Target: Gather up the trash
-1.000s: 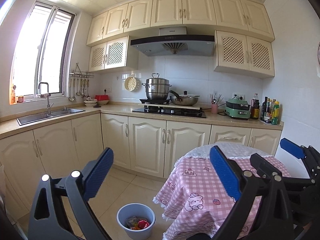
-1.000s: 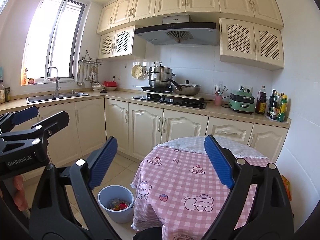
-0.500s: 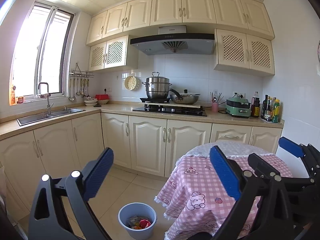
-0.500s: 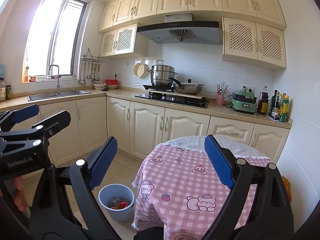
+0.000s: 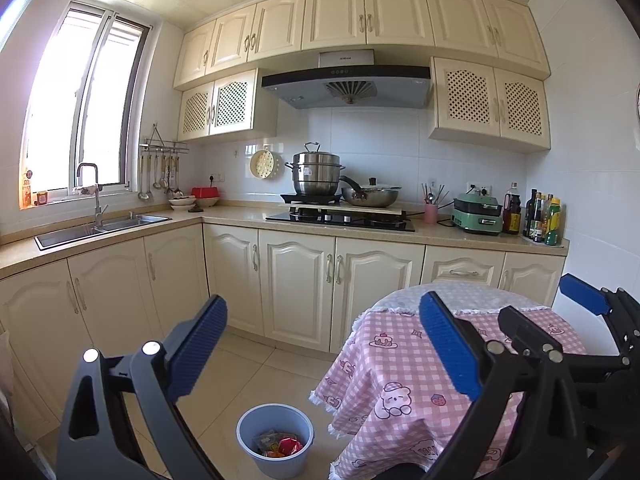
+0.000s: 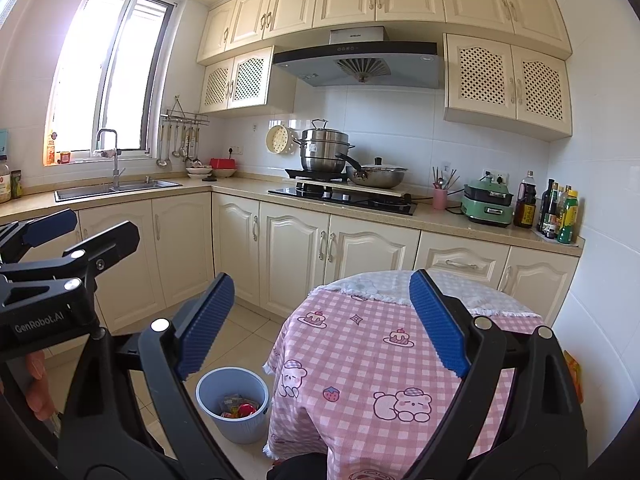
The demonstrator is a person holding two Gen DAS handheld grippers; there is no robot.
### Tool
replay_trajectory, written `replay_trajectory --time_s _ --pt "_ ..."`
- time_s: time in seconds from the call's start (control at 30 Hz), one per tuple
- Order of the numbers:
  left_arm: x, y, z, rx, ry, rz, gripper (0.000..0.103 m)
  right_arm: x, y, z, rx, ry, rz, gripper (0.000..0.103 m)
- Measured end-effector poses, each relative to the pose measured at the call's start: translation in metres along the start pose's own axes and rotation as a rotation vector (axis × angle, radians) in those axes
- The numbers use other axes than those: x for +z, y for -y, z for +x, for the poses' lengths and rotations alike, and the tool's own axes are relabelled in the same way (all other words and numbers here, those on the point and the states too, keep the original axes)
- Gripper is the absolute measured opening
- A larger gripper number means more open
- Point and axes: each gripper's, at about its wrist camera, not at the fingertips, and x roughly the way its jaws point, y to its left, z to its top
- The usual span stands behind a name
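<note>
both views slightly raised since before; left claw (image 5: pixel 323 344) spread wide, empty; right claw (image 6: pixel 322 324) spread, empty, above tablecloth (image 6: pixel 360 360)

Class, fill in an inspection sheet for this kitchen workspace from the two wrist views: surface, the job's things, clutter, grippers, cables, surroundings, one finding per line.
Surface: round table under a pink checked cloth; nothing seen on its visible top.
Job's things: blue bin on the floor beside the table, colourful wrappers inside.
Clutter: nothing seen loose on the floor tiles.
Grippers: left gripper open, empty; right gripper open, empty.
Cables: a dark cord runs along the counter by the green cooker.
Surroundings: steel pot and pan on the hob, sink under the window, bottles at the counter's end.
</note>
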Motion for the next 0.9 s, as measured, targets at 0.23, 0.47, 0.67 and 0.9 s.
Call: replay_trajectory --time_s 0.23,0.47,0.67,0.9 --pt "-0.0018 -0.001 0.0017 0.001 -0.006 -0.002 0.095 -0.0017 -0.002 0.0001 -0.004 -0.004 0.001 0.088" --pt "-0.0024 -0.0021 0.0024 0.001 -0.01 -0.003 0.095 -0.0036 -0.0031 0.0 -0.001 -0.007 0.001 0.088" --pt "-0.0039 -0.0012 0.0019 0.004 -0.012 -0.004 0.095 -0.0054 -0.0029 0.0003 0.0 -0.011 0.0 0.088" --pt "-0.0056 -0.0011 0.0021 0.005 -0.015 -0.005 0.095 -0.0059 -0.0023 0.0012 0.002 -0.013 -0.001 0.088"
